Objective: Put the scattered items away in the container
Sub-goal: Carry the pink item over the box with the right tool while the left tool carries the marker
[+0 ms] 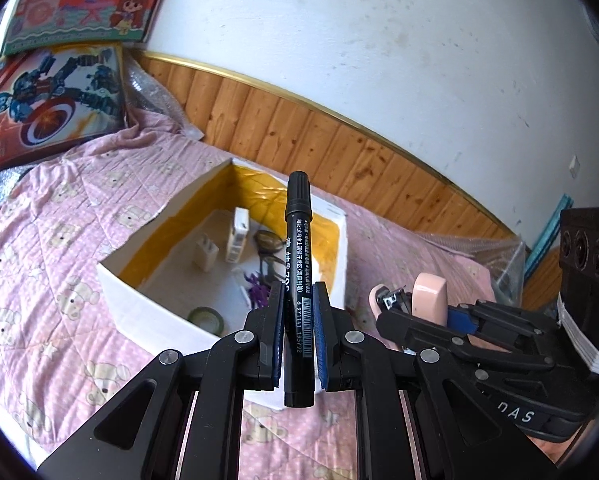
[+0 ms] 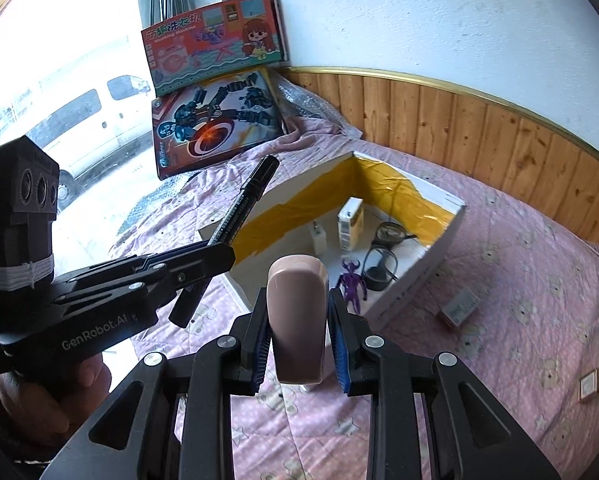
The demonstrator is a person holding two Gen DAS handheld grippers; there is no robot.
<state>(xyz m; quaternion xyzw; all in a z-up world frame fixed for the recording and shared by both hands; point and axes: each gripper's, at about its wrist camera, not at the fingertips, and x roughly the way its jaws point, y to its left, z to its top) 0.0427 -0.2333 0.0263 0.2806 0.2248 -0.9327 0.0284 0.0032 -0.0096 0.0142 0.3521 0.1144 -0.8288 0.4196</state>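
My left gripper (image 1: 298, 294) is shut on a black marker pen (image 1: 297, 240) that points up over the near wall of the white box (image 1: 139, 300); the left gripper and the pen (image 2: 243, 204) also show in the right wrist view. My right gripper (image 2: 298, 300) is shut on a pink nail clipper (image 2: 297, 316), held just short of the white box (image 2: 419, 272); it shows in the left wrist view (image 1: 427, 296) too. Inside the box lie a charger plug (image 2: 318, 238), a small white carton (image 2: 349, 224), glasses (image 2: 383, 256), a purple figure (image 2: 351, 284) and a tape roll (image 1: 206, 317).
The box sits on a pink bear-print quilt (image 2: 519, 280). Two small boxes (image 2: 459, 307) (image 2: 591, 384) lie on the quilt to the right. Two toy boxes (image 2: 215, 120) lean at the back left. A wood-panelled wall (image 2: 479, 128) runs behind.
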